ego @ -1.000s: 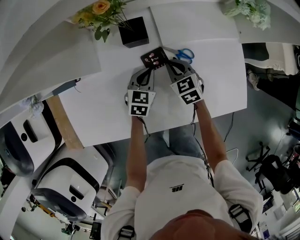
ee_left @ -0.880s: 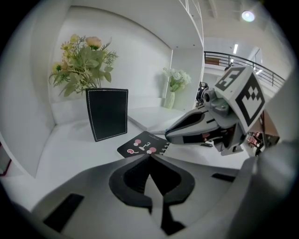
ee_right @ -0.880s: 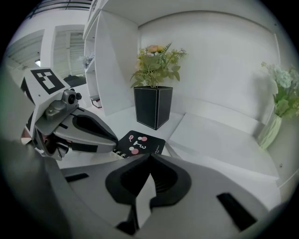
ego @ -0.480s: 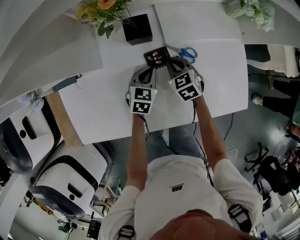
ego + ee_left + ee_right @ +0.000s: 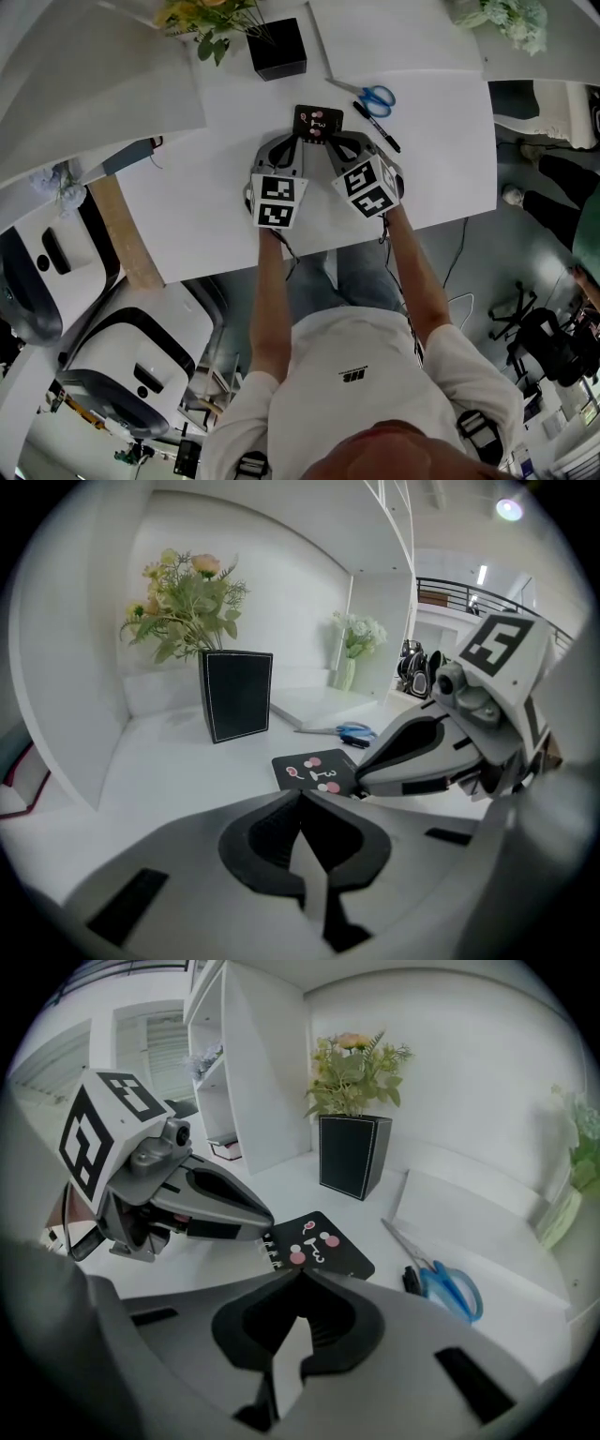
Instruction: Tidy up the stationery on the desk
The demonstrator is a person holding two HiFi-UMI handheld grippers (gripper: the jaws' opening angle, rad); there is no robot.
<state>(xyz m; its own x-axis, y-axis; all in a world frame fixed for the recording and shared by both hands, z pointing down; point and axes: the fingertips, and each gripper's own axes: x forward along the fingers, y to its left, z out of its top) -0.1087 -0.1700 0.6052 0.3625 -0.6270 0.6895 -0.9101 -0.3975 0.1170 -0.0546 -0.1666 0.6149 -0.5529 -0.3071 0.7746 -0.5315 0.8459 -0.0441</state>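
The small spiral-bound notebook lies flat on the desk, near the middle, with the pen and scissors to its right. It is judged light, thin and fairly stiff, apt to slide on the smooth top; it is best taken by a free edge, away from the wire spine. The left gripper and right gripper are both pressed together, with nothing pinched, their tips at its near edge. Compared with a second ago, the notebook is seen squarer, and the pen is uncovered.
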